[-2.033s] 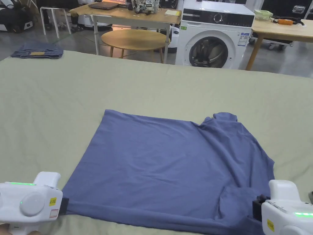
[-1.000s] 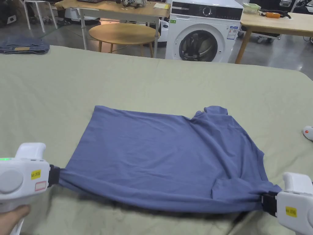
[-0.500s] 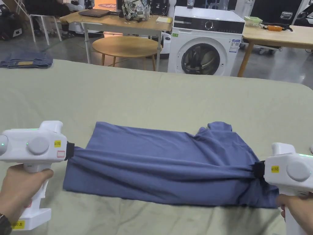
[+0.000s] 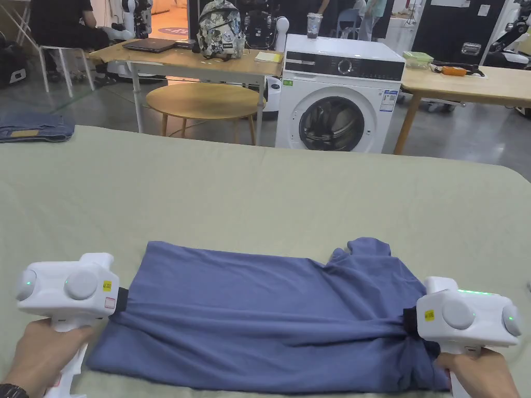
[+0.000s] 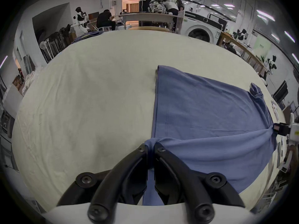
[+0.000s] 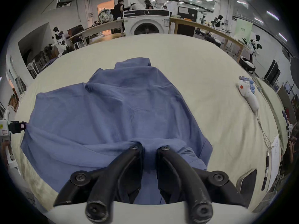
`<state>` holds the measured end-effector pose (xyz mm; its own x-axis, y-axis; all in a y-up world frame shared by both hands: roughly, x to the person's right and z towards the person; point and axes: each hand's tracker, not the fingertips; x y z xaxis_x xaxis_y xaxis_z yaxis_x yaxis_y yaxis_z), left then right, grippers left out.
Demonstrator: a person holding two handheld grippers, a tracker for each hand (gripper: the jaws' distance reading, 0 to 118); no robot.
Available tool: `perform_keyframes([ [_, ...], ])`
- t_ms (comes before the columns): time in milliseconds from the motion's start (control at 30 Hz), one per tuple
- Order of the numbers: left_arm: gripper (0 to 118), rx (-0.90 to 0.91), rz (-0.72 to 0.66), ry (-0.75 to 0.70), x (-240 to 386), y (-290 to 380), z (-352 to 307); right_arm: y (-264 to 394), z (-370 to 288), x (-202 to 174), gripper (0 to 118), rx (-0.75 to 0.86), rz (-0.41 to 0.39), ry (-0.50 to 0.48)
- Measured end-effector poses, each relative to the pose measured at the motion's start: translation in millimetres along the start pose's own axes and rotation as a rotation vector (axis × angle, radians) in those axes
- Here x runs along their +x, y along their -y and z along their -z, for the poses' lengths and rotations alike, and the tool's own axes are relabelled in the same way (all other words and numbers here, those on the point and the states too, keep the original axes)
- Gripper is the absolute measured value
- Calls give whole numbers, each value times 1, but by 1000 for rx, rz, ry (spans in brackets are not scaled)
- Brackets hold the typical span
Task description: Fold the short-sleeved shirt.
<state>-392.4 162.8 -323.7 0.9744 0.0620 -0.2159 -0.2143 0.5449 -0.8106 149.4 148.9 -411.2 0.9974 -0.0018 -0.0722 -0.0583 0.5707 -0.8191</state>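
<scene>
Green table (image 4: 259, 197), both tongs clamping the blue shirt (image 4: 269, 316)

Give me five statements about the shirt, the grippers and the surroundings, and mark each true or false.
1. The left gripper is shut on the shirt. True.
2. The right gripper is open, clear of the shirt. False: its jaws pinch the cloth.
3. The shirt is red. False: it is blue.
4. A washing machine stands beyond the bed. True.
5. Folded jeans lie on the shirt. False: they lie at the bed's far left corner.
</scene>
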Motion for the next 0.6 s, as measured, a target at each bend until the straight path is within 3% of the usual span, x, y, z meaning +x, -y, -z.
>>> perform_keyframes([
  [100,11,13,11,-4,2,2,-9,2,-8,-1,24,17,-6,7],
  [200,17,68,40,-34,1,4,-26,2,-27,-3,67,106,-19,28],
  [233,17,92,31,-47,1,5,-33,3,-27,0,70,139,-16,28],
  [400,17,169,54,-12,10,11,-68,8,-57,-10,70,293,0,12],
  [533,17,354,98,6,25,24,-99,20,-91,-31,70,424,18,-3],
  [600,17,440,90,24,32,32,-112,29,-106,-43,61,492,16,-23],
])
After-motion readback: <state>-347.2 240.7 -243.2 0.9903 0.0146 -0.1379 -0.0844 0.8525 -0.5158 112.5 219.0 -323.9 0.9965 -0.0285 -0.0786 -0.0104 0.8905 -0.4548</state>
